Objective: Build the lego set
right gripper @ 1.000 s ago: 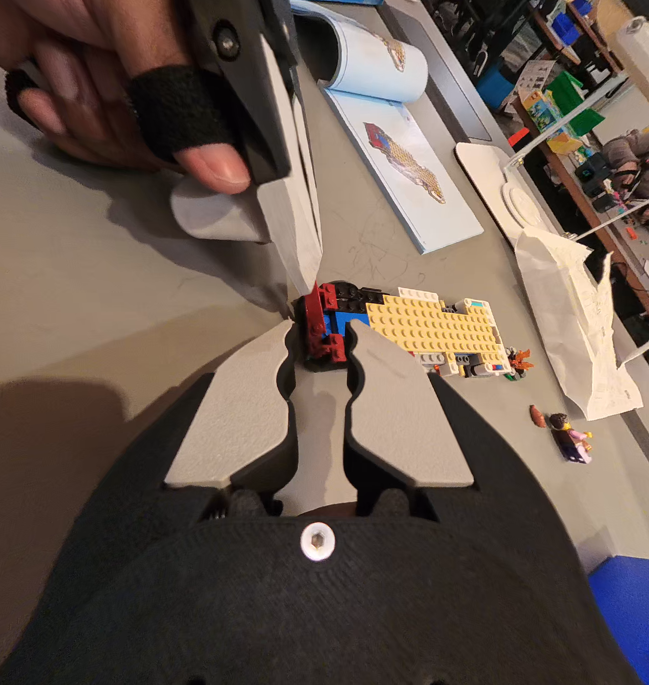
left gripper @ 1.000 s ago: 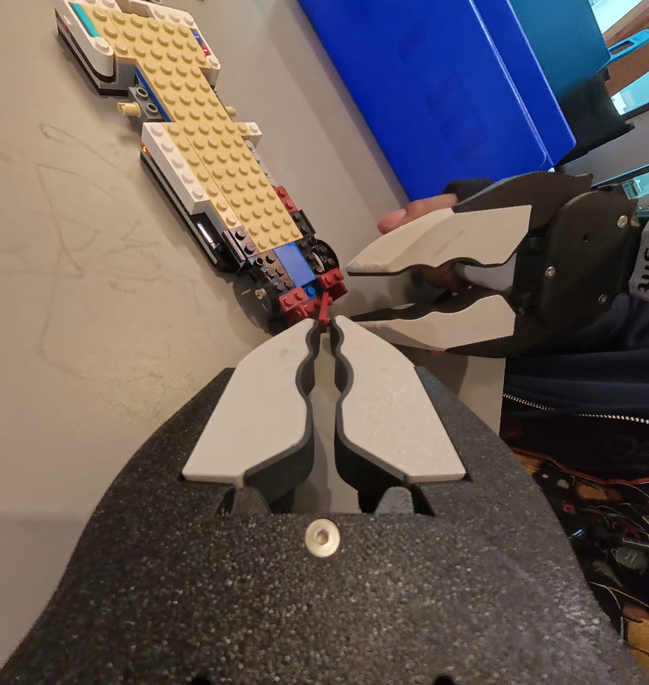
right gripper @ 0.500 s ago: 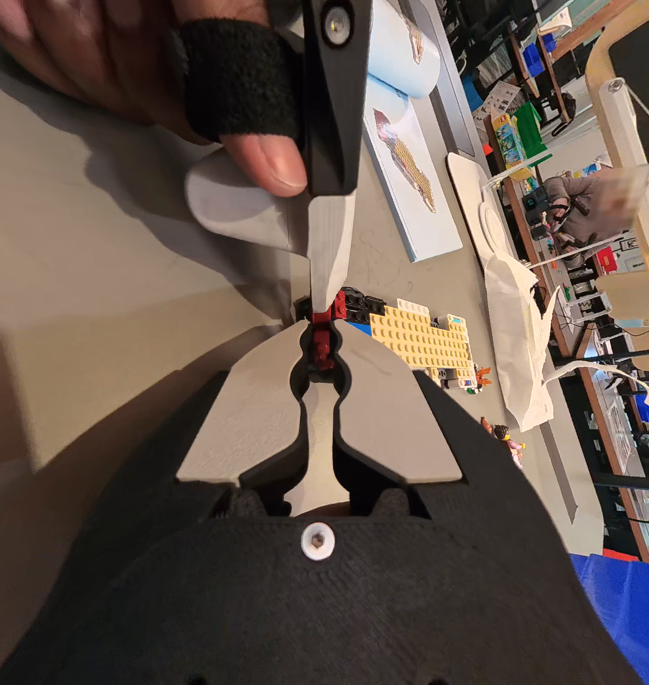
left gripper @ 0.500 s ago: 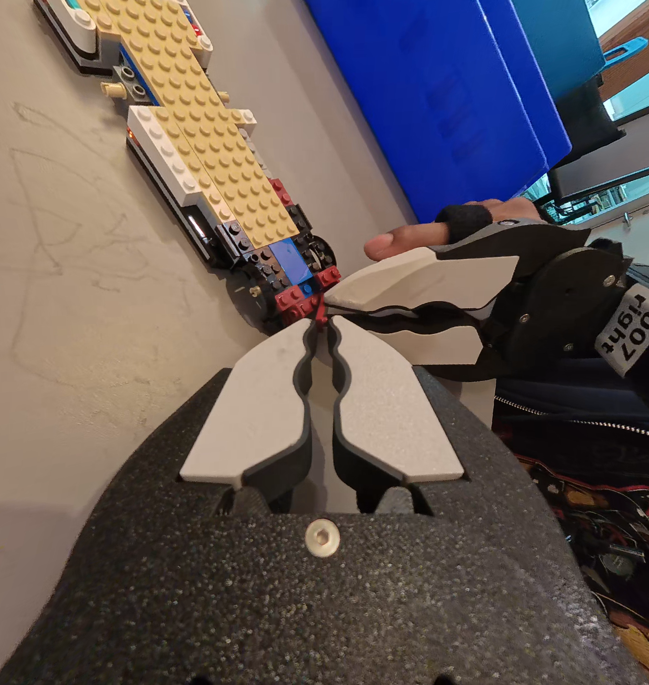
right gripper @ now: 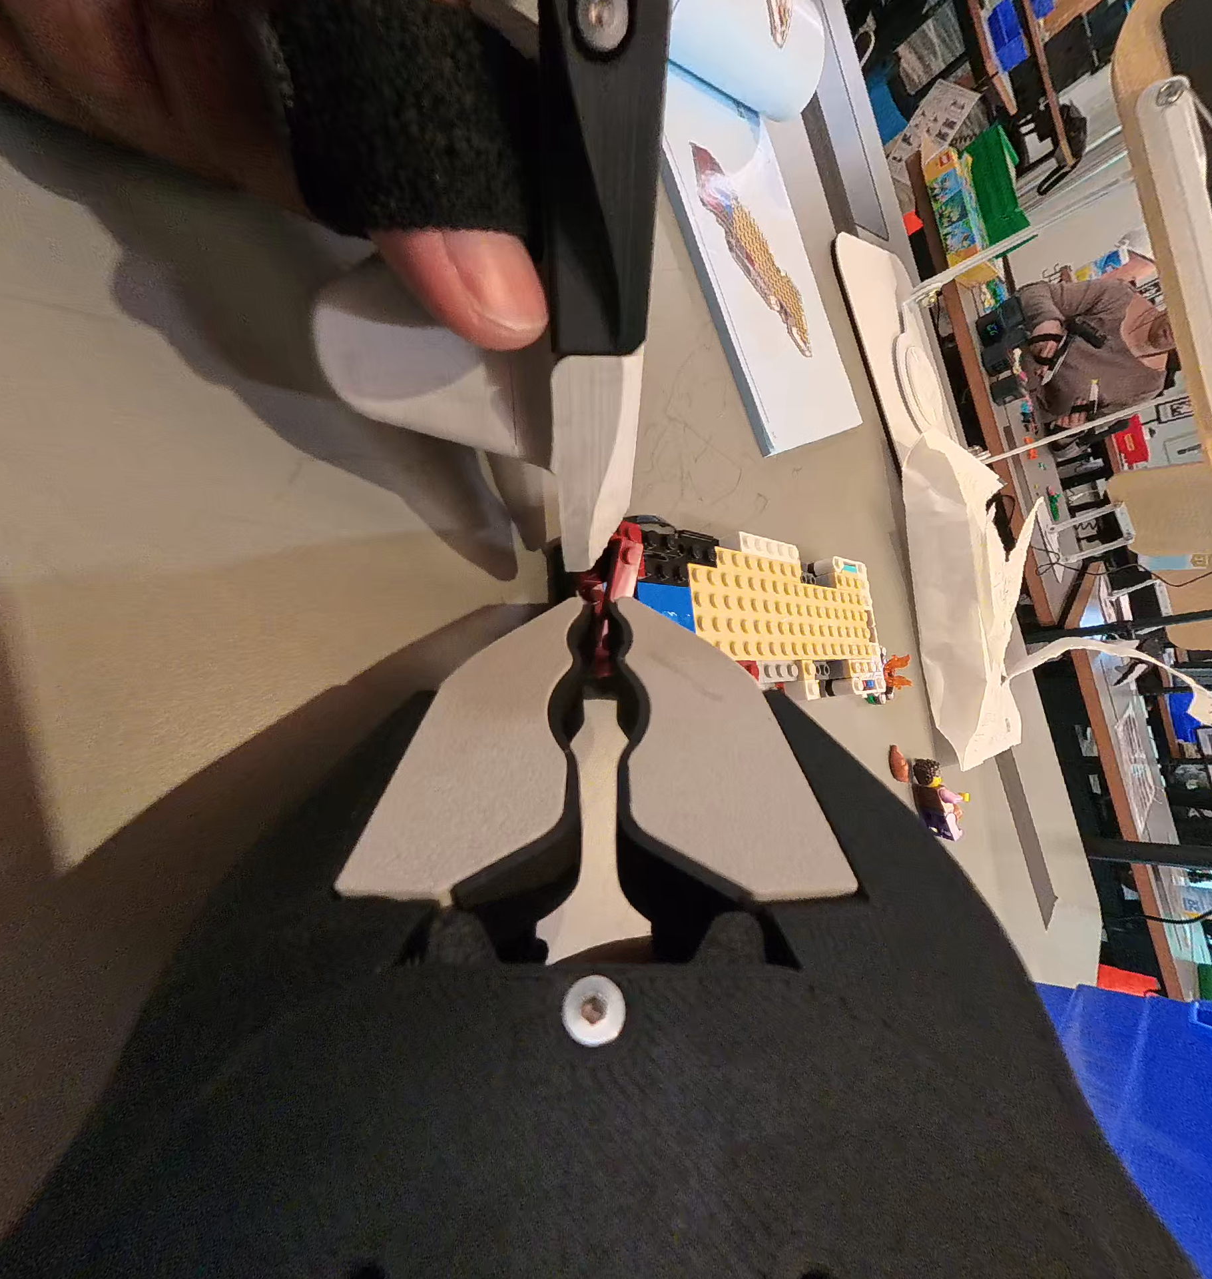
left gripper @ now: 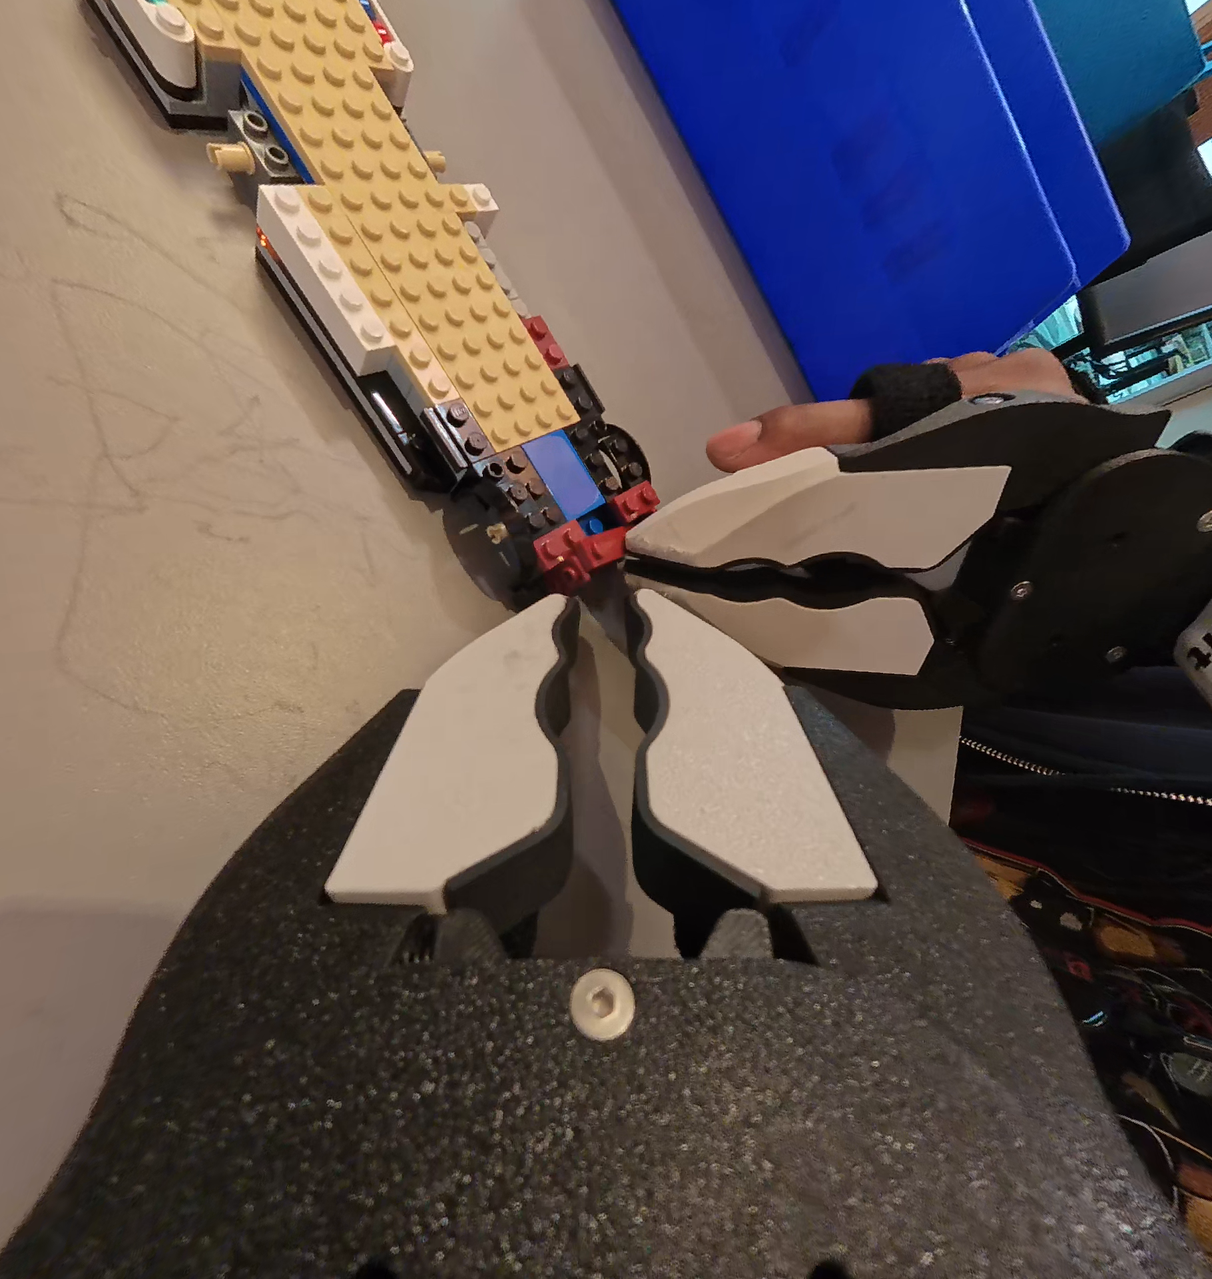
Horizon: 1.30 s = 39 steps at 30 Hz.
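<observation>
1. Grey table (left gripper: 140,623): carries everything; a blue bin (left gripper: 866,173) stands close behind.
2. Brick model (left gripper: 409,228), tan-topped: lies flat; rigid but likely to separate at its joints.
3. Open booklet (right gripper: 755,291), white bag (right gripper: 963,588), minifigure (right gripper: 939,796): well apart from the model's near end.
4. Right gripper (right gripper: 598,609): clamped on a dark red piece (right gripper: 600,640) at the model's near end; small, light, best held by its flat faces.
5. Left gripper (left gripper: 603,609): jaws slightly apart, empty, crowding that piece.
</observation>
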### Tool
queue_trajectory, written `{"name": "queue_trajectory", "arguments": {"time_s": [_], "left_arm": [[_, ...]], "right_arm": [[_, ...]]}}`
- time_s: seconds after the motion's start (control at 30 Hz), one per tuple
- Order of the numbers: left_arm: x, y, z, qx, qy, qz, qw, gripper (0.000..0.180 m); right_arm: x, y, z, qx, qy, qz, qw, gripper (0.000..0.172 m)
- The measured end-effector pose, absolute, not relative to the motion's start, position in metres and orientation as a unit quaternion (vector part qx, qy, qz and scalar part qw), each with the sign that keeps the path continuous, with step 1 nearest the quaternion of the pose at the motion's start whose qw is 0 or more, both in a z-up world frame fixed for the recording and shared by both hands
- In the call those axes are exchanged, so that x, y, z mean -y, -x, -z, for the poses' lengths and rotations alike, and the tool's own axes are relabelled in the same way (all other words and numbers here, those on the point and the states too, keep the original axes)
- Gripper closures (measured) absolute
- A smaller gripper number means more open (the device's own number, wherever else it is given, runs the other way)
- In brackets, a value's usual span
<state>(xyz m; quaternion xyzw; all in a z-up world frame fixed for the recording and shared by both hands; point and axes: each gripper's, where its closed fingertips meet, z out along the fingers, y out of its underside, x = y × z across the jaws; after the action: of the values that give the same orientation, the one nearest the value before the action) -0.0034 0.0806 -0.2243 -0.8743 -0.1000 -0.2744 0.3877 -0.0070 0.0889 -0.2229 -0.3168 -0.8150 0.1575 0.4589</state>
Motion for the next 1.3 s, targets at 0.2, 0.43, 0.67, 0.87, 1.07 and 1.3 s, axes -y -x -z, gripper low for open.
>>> {"name": "queue_trajectory", "arguments": {"time_s": [0.2,0.43,0.67,0.87,1.07,1.3], "left_arm": [[-0.0804,0.0043,0.2243,0.101,0.875,0.268,0.39,0.167],[-0.0789,0.0053,0.2233,0.1,0.874,0.264,0.395,0.167],[-0.0777,0.0055,0.2217,0.1,0.872,0.265,0.4,0.167],[-0.0767,0.0062,0.2203,0.102,0.868,0.267,0.405,0.168],[-0.0761,0.0067,0.2187,0.103,0.865,0.27,0.411,0.168],[-0.0751,0.0072,0.2167,0.104,0.86,0.275,0.417,0.168]], "right_arm": [[-0.0898,0.0065,0.2225,0.815,0.317,-0.157,0.458,0.168],[-0.0892,0.0065,0.2203,0.813,0.317,-0.167,0.459,0.164],[-0.0879,0.0089,0.2232,0.82,0.31,-0.157,0.454,0.161],[-0.0897,0.0095,0.221,0.818,0.307,-0.154,0.462,0.163],[-0.092,0.0111,0.2219,0.821,0.307,-0.146,0.459,0.164],[-0.0931,0.0104,0.2219,0.825,0.302,-0.138,0.457,0.167]]}}
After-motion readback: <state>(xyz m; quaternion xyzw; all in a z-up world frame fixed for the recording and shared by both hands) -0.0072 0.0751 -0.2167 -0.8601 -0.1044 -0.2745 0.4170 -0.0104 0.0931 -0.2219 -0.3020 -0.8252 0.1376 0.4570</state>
